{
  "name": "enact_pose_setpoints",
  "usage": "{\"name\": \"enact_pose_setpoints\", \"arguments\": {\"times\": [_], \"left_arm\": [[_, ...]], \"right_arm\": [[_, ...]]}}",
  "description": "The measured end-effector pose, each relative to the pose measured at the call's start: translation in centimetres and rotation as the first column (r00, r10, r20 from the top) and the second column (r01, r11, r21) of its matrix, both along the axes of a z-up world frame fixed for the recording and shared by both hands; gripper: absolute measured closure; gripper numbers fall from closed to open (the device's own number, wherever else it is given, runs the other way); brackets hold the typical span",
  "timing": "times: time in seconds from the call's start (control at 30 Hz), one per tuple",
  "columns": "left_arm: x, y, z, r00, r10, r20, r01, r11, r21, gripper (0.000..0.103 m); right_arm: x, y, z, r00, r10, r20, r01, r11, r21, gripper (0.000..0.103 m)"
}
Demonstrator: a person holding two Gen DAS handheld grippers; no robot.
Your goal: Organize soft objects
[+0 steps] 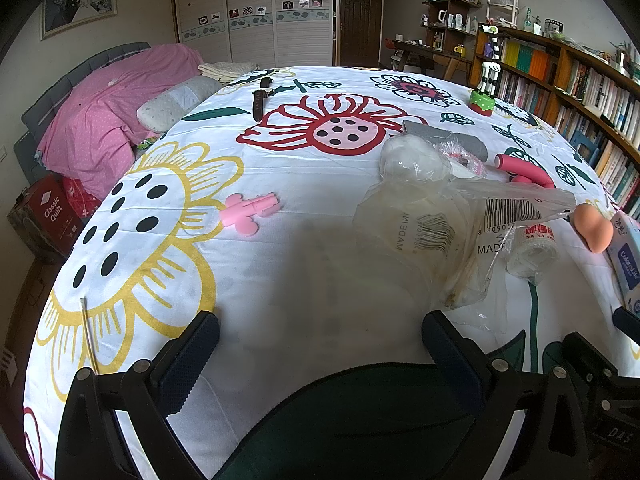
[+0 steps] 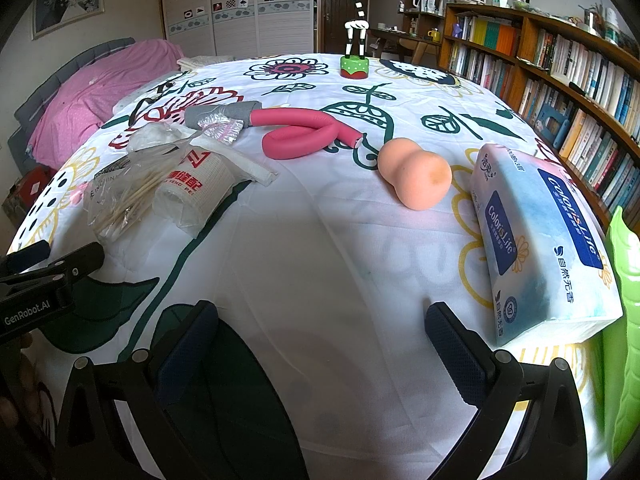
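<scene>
Soft items lie on a flowered bedspread (image 1: 288, 168). In the left wrist view, clear plastic bags (image 1: 424, 232) holding cotton pads and swabs sit ahead and right of my open left gripper (image 1: 320, 344). A pink silicone piece (image 1: 250, 208) lies ahead and left of it. In the right wrist view, a peach sponge (image 2: 414, 174), a pink foam roller (image 2: 308, 132), a tissue pack (image 2: 544, 240) and a bandage roll in a bag (image 2: 192, 188) lie ahead of my open right gripper (image 2: 320, 336). Both grippers hold nothing.
A toy zebra on a green base (image 2: 354, 66) stands far back. A watch (image 1: 260, 100) lies near the pillow (image 1: 176, 104). Bookshelves (image 2: 560, 80) run along the right. A green object (image 2: 624, 320) sits beside the tissue pack. The left gripper's body (image 2: 44, 280) shows at the left edge.
</scene>
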State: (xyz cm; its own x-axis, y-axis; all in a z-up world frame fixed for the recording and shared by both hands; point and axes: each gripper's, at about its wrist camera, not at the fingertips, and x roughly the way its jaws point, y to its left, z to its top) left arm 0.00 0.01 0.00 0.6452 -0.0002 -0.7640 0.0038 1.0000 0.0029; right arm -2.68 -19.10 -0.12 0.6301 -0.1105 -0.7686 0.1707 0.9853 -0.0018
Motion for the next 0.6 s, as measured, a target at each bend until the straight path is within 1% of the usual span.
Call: {"name": "enact_pose_setpoints", "arguments": {"times": [0.6], "left_arm": [[0.02,0.06,0.00,1.000,0.005,-0.001,-0.005,1.000,0.003,0.000]], "right_arm": [[-0.10,-0.06,0.04,1.000,0.010,0.001,-0.010,1.000,0.002,0.000]]}}
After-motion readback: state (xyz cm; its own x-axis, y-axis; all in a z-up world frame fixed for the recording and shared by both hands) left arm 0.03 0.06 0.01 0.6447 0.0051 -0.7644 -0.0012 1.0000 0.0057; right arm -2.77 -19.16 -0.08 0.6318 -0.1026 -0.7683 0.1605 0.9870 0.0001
